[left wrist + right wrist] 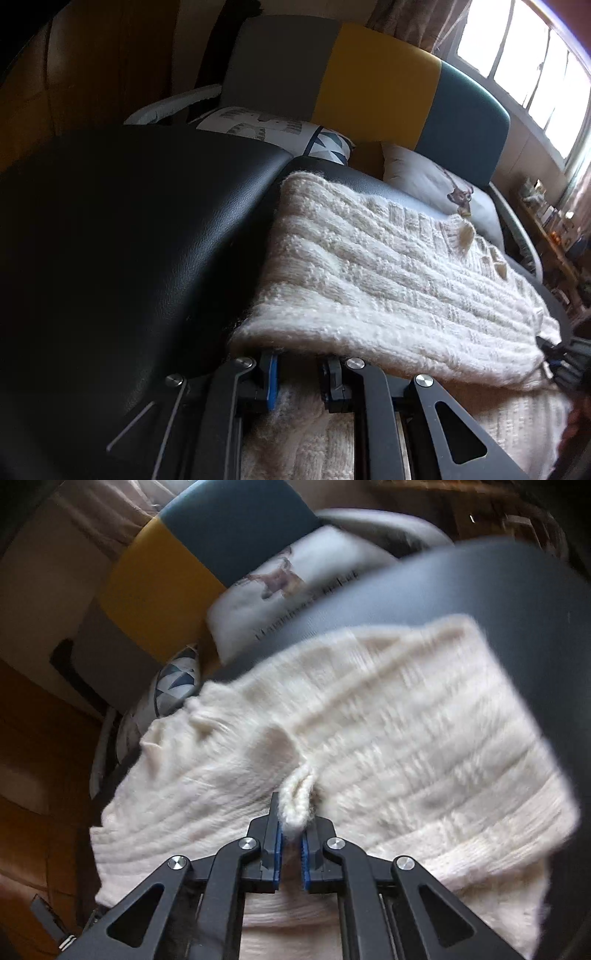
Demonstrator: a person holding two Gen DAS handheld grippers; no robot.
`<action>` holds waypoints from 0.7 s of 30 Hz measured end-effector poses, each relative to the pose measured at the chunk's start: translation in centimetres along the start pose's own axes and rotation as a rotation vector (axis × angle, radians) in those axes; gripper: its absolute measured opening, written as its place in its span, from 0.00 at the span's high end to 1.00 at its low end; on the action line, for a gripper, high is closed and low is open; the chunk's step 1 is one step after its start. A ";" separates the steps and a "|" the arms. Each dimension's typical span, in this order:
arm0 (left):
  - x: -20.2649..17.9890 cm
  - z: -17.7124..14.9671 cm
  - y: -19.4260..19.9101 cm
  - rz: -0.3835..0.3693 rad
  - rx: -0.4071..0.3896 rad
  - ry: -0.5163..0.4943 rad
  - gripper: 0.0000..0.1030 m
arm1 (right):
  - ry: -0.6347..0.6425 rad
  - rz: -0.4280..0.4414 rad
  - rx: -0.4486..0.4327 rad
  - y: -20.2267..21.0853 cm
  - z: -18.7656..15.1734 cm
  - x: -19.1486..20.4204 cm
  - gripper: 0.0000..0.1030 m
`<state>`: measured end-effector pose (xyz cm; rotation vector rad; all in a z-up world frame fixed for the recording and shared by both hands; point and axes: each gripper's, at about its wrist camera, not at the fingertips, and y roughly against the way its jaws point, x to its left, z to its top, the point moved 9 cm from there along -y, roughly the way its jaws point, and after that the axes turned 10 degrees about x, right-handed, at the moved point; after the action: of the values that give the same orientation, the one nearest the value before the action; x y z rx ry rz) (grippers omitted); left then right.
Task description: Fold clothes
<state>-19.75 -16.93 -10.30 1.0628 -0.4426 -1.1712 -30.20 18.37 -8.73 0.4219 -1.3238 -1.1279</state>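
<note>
A cream knitted sweater (369,280) lies on a black leather cushion (129,240), its folded near edge draped over the tips of the left gripper (301,373). That gripper's jaws stand spread apart, with the blue-lined left pad and the dark right pad poking up under the knit edge; whether they grip any cloth cannot be told, since the tips are hidden beneath it. In the right wrist view the same sweater (369,738) fills the middle, blurred, and the right gripper (291,834) pinches a small upright fold of the knit between its blue pads, the jaws drawn close together around it. Far behind the sweater stand a white pillow with a deer print (439,184) and a pillow with blue triangles (325,146), leaning against a headboard of grey, yellow and teal panels (369,74). A bright window (524,62) is at the far right.
</note>
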 end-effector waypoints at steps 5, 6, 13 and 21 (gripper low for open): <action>1.0 0.0 0.4 -0.075 0.026 0.034 0.84 | -0.017 0.016 0.020 -0.9 -0.6 -1.5 0.96; 1.4 -0.1 0.5 -0.095 0.038 0.037 0.85 | -0.013 0.021 0.018 -0.8 -0.6 -1.6 0.96; 2.2 -1.2 1.9 -0.205 0.113 -0.034 0.85 | 0.047 -0.001 -0.059 -0.9 -0.7 -1.5 0.97; 1.0 -0.7 3.8 -0.135 0.043 -0.006 0.81 | 0.072 -0.018 -0.125 -0.9 -0.7 -1.2 0.96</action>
<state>-16.82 -17.43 -7.61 1.1406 -0.4075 -1.2888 -29.73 18.73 -10.34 0.3797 -1.1822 -1.1924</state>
